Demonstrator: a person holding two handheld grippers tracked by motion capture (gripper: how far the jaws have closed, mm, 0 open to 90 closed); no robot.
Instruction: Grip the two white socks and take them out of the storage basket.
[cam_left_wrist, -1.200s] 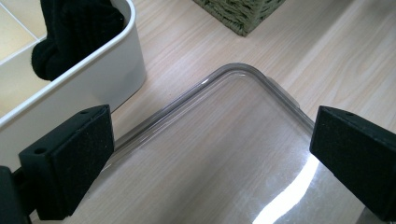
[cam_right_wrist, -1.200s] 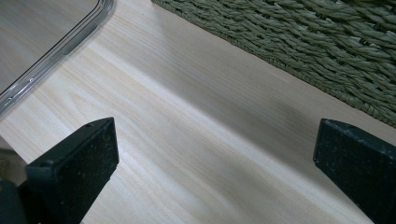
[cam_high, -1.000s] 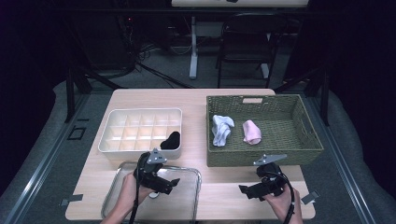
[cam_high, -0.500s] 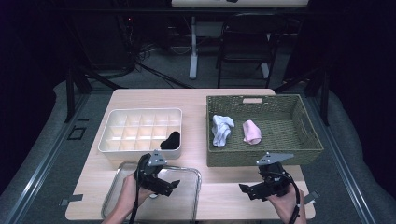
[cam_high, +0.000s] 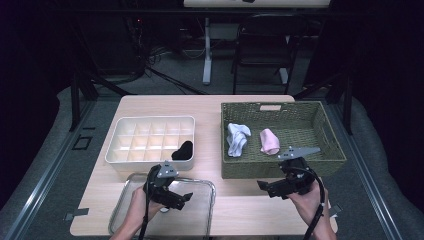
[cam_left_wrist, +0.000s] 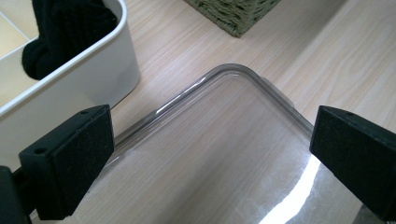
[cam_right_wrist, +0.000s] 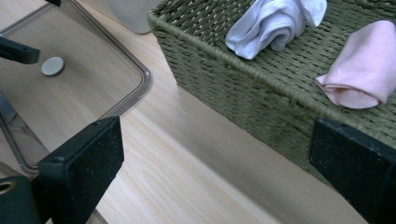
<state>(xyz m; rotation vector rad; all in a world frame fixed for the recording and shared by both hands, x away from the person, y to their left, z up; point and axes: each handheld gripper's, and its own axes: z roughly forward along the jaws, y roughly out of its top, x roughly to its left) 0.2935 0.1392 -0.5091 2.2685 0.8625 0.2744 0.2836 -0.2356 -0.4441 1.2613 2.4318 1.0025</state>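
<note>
A white compartment box (cam_high: 134, 134) holds a rolled black sock (cam_high: 183, 150) in its near right cell. In the green woven basket (cam_high: 330, 135) lie a white sock (cam_high: 237, 138) and a pink sock (cam_high: 270, 141). My left gripper (cam_high: 181, 199) hovers open over a clear plastic lid (cam_high: 200, 220) at the table's front. The left gripper view shows the lid's corner (cam_left_wrist: 224, 154) between the jaws and the black sock (cam_left_wrist: 65, 28) at top left. My right gripper (cam_high: 265, 189) is open in front of the basket, pointing left, with the basket wall (cam_right_wrist: 243, 88) ahead.
A small grey disc (cam_right_wrist: 53, 66) lies on or under the clear lid (cam_right_wrist: 93, 79). Bare wood (cam_high: 240, 210) runs between lid and basket. Beyond the table are a dark floor, cables and a chair (cam_high: 262, 50).
My right gripper has shifted a little up and forward towards the basket's front wall. The left gripper has hardly moved.
</note>
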